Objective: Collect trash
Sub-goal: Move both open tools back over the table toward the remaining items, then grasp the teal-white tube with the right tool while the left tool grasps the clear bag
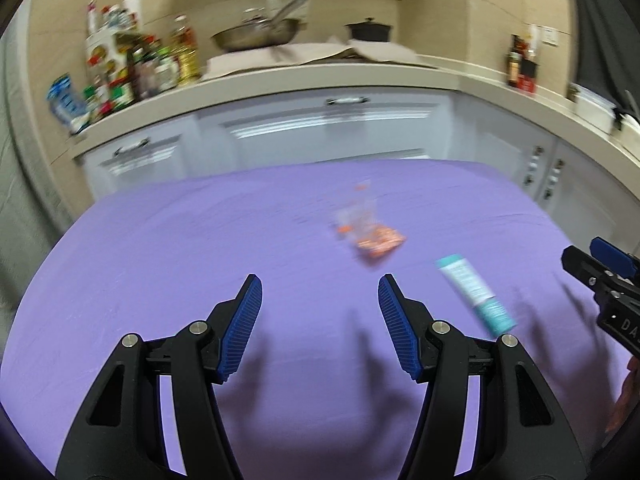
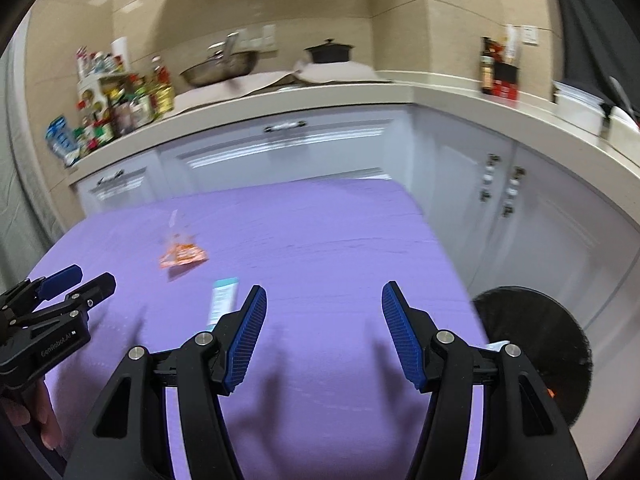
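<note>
Both grippers are hovering over the purple table (image 1: 160,264), jaws spread and nothing between them: left gripper (image 1: 320,292) released, right gripper (image 2: 324,300) released too. Trash is lying mid-table: an orange snack wrapper (image 1: 370,240) toward the far side, and a teal-and-white tube (image 1: 474,294) nearer, just right of the left gripper's right finger. The two pieces are lying apart, neither touched.

Open cloth is stretching wide on the left and in front of both grippers (plenty of bare purple). The table's far edge is running close to the white cabinets (image 1: 320,128); its right edge is dropping off beside the corner cabinet doors.

The right wrist view is showing a black round bin (image 2: 560,340) on the floor off the table's right edge, something orange inside; the left view is not catching it. In the right view the tube is sitting partly behind the right gripper's left finger, and a hand (image 2: 40,420) is gripping the left tool.
</note>
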### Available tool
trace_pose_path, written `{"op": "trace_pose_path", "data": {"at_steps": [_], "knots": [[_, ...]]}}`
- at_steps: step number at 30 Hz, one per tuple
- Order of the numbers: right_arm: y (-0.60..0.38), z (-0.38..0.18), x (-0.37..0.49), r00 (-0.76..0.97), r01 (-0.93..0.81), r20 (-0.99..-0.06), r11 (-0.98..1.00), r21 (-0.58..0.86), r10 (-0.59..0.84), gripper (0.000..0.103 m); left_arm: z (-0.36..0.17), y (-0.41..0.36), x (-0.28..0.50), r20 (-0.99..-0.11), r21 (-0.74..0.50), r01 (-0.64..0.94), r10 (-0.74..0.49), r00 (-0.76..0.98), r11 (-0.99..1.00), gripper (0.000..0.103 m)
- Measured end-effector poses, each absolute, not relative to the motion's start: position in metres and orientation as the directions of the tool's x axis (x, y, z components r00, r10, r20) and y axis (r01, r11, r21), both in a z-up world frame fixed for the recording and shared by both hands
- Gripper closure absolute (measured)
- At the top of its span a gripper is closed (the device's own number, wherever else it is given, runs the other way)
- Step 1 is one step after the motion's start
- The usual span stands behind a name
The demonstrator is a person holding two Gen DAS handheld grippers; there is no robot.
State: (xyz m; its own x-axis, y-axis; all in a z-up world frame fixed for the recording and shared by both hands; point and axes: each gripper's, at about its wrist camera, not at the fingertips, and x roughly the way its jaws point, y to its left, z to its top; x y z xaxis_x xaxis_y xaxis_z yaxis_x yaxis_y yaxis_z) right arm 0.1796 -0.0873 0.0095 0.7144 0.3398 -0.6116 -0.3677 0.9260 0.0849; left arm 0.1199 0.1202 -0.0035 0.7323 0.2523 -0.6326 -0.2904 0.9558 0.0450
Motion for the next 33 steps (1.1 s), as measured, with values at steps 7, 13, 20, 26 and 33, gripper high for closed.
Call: {"op": "trace_pose_path", "data": {"at_steps": [7, 13, 20, 26, 33], "knots": [[-0.048, -0.002, 0.183, 0.65, -0.43, -0.665, 0.9, 0.076, 0.367, 0.044, -0.01, 0.159, 0.106, -0.648, 0.036, -0.347, 0.286, 0.706, 0.937, 0.044], [-0.028, -0.013, 0.186, 0.594, -0.462, -0.722, 0.885, 0.056, 0.355, 0.046, -0.012, 0.169, 0.103, -0.655, 0.025, -0.35, 0.28, 0.702, 0.936, 0.044], [-0.018, -0.025, 0.191, 0.527, -0.487, -0.781, 0.872, 0.045, 0.334, 0.057, -0.016, 0.17, 0.105, -0.664, 0.013, -0.34, 0.262, 0.7, 0.94, 0.044], [-0.018, -0.024, 0.193, 0.536, -0.483, -0.78, 0.875, 0.031, 0.324, 0.082, -0.017, 0.165, 0.111, -0.674, -0.001, -0.321, 0.237, 0.7, 0.947, 0.044], [-0.026, -0.016, 0.204, 0.574, -0.463, -0.751, 0.886, 0.031, 0.326, 0.084, -0.013, 0.152, 0.123, -0.674, -0.009, -0.293, 0.211, 0.708, 0.956, 0.044]]}}
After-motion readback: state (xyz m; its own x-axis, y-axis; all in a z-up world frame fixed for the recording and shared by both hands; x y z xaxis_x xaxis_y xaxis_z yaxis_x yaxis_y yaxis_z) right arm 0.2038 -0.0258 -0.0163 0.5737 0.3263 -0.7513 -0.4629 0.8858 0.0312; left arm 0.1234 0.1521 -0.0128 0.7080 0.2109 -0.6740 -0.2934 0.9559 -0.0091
